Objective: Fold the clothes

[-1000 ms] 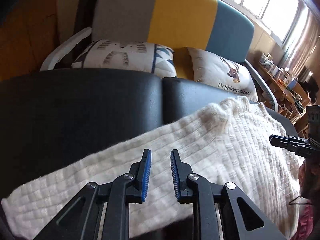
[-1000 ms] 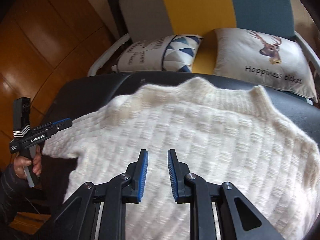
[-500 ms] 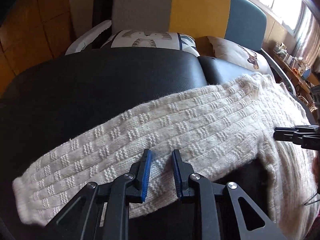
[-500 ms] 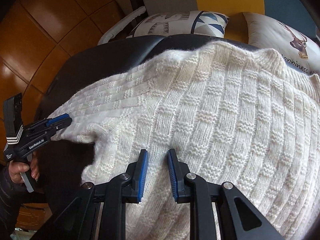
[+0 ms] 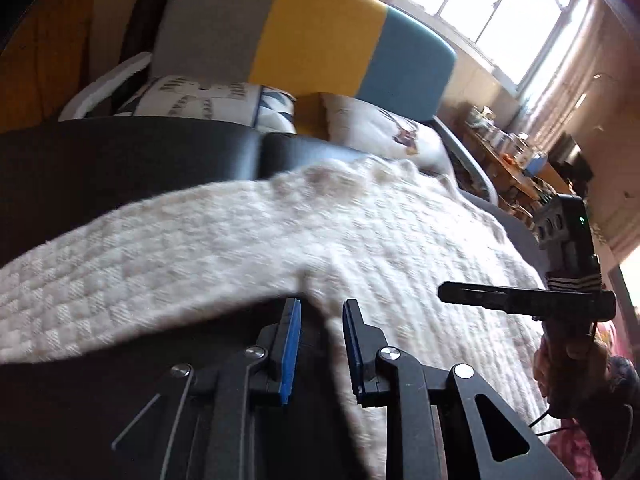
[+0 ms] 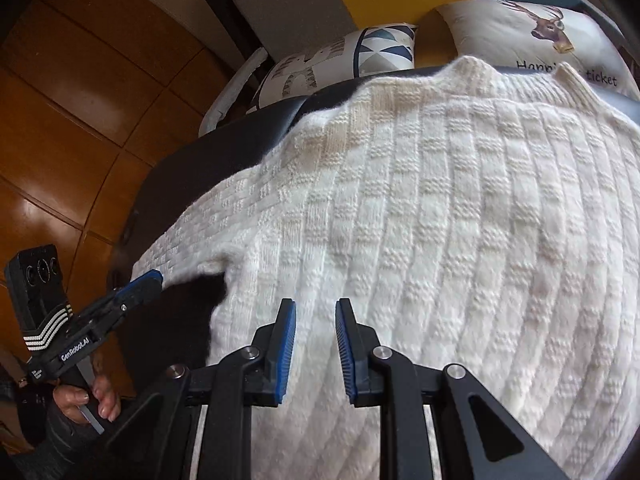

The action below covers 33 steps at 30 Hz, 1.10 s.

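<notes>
A sofa [image 5: 312, 36] with a grey, yellow and blue back stood at the far side, and just in front of it lay a black padded surface [image 5: 120, 160], split by a seam into two cushions. Over that black surface a cream knitted sweater [image 6: 460, 208] was spread flat, its collar [image 6: 516, 76] toward the sofa and one sleeve [image 5: 140, 256] stretched out sideways across the black padding. Two pillows leaned on the sofa seat behind it: a patterned pillow [image 6: 340, 60] with blue triangles, and a deer pillow [image 6: 532, 36] with printed lettering, the sweater's collar lying just in front of the latter. Wooden wall panels [image 6: 80, 80] filled the left of the right wrist view; a bright window [image 5: 500, 4] and a cluttered side table [image 5: 516, 160] showed in the left wrist view.

The right tool [image 6: 316, 340] hung over the sweater's body near the armpit, its blue pads a narrow gap apart with nothing pinched between them. The left tool [image 5: 322, 340] sat at the sleeve's lower edge beside the armpit, jaws likewise narrowly parted and gripping nothing; the knit around it was blurred. A hand [image 6: 86, 402] gripped the left tool's handle.
</notes>
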{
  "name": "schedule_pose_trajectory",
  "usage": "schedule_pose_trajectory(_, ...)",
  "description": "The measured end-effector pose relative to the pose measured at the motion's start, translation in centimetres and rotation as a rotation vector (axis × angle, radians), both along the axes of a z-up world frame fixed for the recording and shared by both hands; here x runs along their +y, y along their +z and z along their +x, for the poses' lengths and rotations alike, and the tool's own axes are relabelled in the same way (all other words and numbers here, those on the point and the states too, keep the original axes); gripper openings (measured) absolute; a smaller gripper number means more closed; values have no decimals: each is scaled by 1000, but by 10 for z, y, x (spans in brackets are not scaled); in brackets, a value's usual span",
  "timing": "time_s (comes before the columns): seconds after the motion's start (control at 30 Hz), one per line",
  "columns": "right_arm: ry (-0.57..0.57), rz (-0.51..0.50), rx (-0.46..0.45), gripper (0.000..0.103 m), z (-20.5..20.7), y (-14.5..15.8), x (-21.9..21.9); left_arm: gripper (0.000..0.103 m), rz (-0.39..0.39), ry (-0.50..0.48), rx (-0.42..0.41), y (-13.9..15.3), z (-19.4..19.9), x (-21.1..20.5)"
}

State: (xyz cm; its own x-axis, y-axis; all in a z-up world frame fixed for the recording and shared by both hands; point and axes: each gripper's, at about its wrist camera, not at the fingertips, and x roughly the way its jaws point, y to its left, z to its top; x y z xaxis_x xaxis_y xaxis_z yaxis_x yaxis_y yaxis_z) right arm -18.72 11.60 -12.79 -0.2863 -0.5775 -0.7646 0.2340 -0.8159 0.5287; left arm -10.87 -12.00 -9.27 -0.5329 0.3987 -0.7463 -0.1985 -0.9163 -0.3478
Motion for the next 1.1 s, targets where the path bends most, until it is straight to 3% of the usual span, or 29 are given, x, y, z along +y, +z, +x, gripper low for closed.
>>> schedule_pose_trajectory(0.13,-52,61,0,20,31,3,27,22,-46,-68,-52,-21,15,43)
schedule_pose_trajectory(0.23,-87,133,-65,20,49,-10,45,22,-122,-46,-107,-45,21,48)
schedule_pose_trajectory(0.37,-133,29,-64,20,68,-21,63,22,-148,-6,-93,-41,24,46)
schedule_pose_trajectory(0.47,-192,-82,-23,20,88,-10,86,22,-139,2,-72,-26,38,53)
schedule_pose_trajectory(0.57,-265,-127,36,20,124,8,129,24,-102,-30,-38,-11,59,67)
schedule_pose_trajectory(0.7,-353,-139,40,20,176,20,200,27,-65,-113,-34,-10,88,103)
schedule_pose_trajectory(0.8,-423,20,11,21,204,18,240,27,-72,-165,-47,-17,104,125)
schedule_pose_trajectory(0.87,-453,7,-31,23,218,11,264,27,-92,-182,-63,-23,110,134)
schedule_pose_trajectory(1.1,-478,-16,-94,24,236,-23,268,29,-159,-171,-102,-40,118,128)
